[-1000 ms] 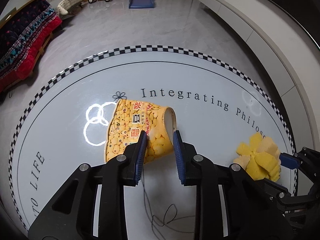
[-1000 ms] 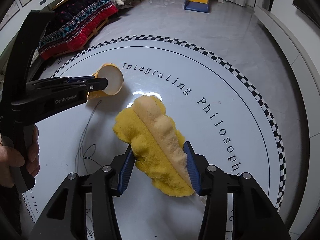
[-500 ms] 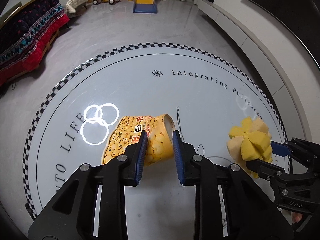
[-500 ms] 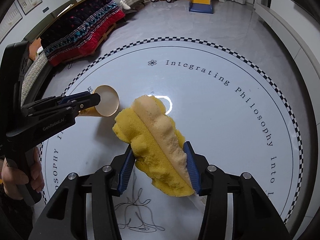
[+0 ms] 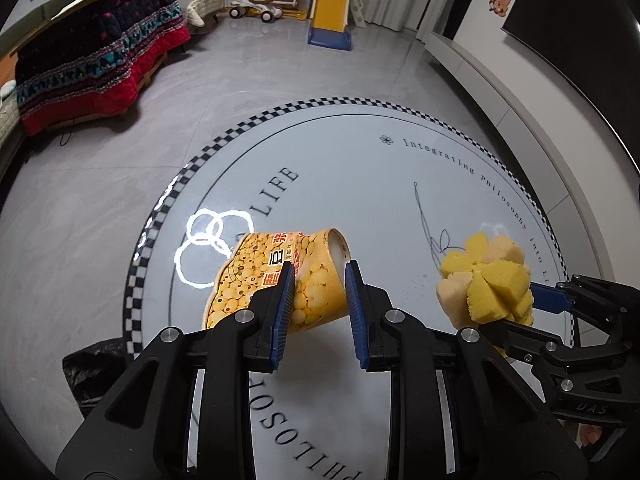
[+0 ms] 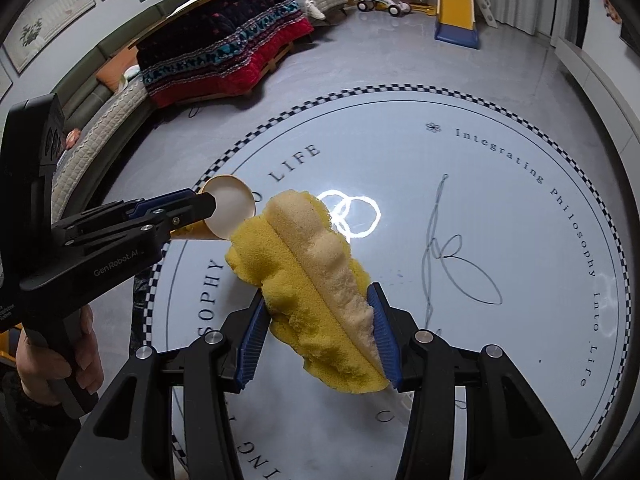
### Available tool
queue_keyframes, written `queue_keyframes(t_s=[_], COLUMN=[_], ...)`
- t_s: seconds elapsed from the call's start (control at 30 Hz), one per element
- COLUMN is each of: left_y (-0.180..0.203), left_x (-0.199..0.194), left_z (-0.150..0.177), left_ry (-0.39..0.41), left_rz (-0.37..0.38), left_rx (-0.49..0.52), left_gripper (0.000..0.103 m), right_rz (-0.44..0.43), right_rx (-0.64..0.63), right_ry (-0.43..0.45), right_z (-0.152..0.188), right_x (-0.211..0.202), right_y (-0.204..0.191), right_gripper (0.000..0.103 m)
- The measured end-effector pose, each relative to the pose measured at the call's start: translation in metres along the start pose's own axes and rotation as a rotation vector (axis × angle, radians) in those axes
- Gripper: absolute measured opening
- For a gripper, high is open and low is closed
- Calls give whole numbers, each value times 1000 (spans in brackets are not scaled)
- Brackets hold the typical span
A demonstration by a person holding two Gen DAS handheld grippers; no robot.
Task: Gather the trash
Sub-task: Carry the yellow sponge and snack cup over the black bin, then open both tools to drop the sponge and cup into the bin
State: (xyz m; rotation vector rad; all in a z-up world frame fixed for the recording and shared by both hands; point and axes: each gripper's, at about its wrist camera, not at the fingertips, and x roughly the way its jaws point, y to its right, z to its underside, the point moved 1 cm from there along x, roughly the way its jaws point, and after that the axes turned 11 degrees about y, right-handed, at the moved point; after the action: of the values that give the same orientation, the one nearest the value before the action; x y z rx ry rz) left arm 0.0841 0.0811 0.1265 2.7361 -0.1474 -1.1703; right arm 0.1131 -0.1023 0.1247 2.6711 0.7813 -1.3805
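A crushed yellow paper cup (image 5: 280, 276) with a bean print hangs above the floor, and my left gripper (image 5: 318, 276) is shut on it near its rim. The cup's white open mouth (image 6: 230, 212) also shows at the left of the right wrist view, ahead of the left gripper's fingertips (image 6: 192, 202). My right gripper (image 6: 316, 308) is shut on a lumpy yellow and beige sponge (image 6: 312, 280). That sponge (image 5: 486, 276) appears at the right of the left wrist view too, level with the cup.
Below lies a round white floor mat (image 5: 400, 184) with a checkered border and black lettering. A black plastic bag (image 5: 96, 372) lies at the mat's lower left edge. A sofa with a red and dark blanket (image 5: 96, 68) stands far left; a toy slide (image 5: 330, 12) is at the back.
Both grippers have carried the cup and the sponge away from the mat's middle toward its lettered edge and slightly upward. The black bag has come into view at the lower left. Both grips are unchanged.
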Motion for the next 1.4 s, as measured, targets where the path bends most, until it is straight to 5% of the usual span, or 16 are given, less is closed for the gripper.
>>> queue_keyframes(t_s=[0.83, 1.1, 1.2, 1.23, 1.27, 1.3, 1.4], left_y=[-191, -247, -262, -265, -269, -272, -278], left_x=[-151, -165, -156, -152, -149, -149, -152], left_z=[108, 145, 155, 158, 160, 162, 167], left_ry=[100, 72, 25, 13, 3, 9, 49], left_rz=[-214, -296, -301, -309, -337, -365, -408], left_rx=[-239, -313, -325, -326, -326, -326, -320], left_gripper=[26, 26, 27, 32, 70, 96, 97], right_rz=[-256, -348, -326, -309, -301, -305, -327], right_rx=[-298, -379, -413, -429, -434, -424, -404], right_ry=[-90, -163, -172, -166, -161, -160, -185], right_z=[58, 100, 113, 118, 122, 125, 134], right_x=[24, 45, 59, 64, 69, 74, 83], right_y=[-260, -337, -353, -359, -362, -363, -360], right_gripper=[50, 51, 60, 70, 75, 82, 82])
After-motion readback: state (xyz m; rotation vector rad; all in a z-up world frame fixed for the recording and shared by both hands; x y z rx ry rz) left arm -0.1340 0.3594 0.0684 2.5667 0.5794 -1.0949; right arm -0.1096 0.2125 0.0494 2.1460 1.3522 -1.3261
